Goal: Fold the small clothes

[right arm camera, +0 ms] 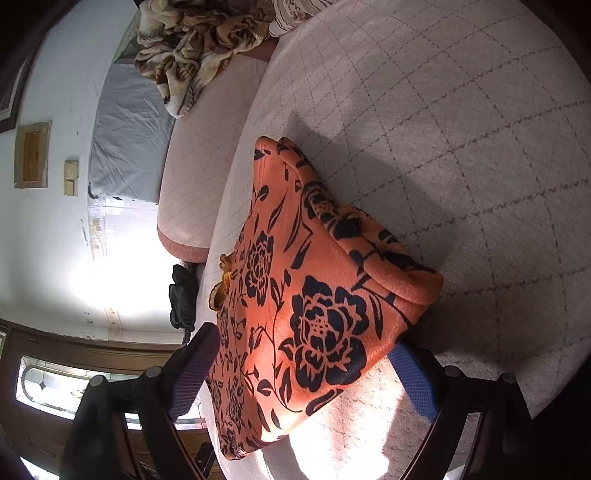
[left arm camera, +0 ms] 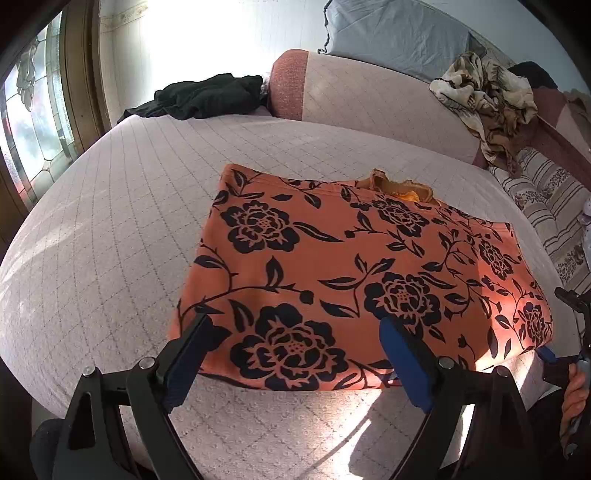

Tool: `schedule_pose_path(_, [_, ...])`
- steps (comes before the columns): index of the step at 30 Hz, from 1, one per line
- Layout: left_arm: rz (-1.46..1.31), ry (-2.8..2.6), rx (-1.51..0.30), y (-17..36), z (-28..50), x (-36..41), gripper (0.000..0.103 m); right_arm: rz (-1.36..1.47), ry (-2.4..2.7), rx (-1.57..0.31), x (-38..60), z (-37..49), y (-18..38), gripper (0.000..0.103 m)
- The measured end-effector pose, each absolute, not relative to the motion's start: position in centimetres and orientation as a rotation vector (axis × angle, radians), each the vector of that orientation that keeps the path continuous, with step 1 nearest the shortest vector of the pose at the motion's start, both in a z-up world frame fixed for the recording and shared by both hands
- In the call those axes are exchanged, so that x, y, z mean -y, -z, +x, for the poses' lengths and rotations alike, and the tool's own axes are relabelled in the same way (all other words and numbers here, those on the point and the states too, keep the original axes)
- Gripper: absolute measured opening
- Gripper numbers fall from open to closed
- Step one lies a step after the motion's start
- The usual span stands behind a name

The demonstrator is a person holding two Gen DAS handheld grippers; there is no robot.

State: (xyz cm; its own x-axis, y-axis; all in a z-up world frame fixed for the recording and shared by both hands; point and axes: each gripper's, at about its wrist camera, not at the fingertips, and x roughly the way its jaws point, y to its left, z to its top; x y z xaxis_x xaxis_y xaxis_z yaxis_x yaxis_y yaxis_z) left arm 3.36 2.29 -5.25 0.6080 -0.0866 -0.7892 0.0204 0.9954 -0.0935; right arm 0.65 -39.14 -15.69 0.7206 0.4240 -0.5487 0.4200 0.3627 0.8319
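The orange cloth (left arm camera: 332,266) with black flowers lies folded flat on the pale quilted bed cover (left arm camera: 110,229), near the front edge of the bed. A bit of yellow trim (left arm camera: 402,188) pokes out at its far edge. No brand, label or writing shows on it or anywhere else that I can read.

My left gripper (left arm camera: 291,354) hovers over the near edge of the cloth, its jaws spread wide with nothing pinched between them; the blue pads stand clear of each other, one over the left corner, one toward the middle. My right gripper (right arm camera: 306,365) comes at the cloth's other end, jaws likewise spread and released, the rolled side fold (right arm camera: 369,240) of the cloth lying between and beyond them. I cannot tell whether either pad touches the fabric.

In the left wrist view my right hand (left arm camera: 576,391) shows at the edge, wrapped around its handle.

Farther back a black garment (left arm camera: 207,96) lies by the bolster (left arm camera: 369,99), and a crumpled brown-and-cream cloth (left arm camera: 487,103) sits on the bolster's other end, below a grey pillow (left arm camera: 399,33). Sunlight falls across the near bed cover.
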Motion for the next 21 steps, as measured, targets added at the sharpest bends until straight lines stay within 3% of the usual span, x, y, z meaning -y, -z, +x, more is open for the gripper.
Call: schedule_pose_path(21, [-0.036,0.071,-0.896,6.9,7.7,4.0,0.091,1.104,0.041,-0.799,39.2,2.6,13.9,0.090])
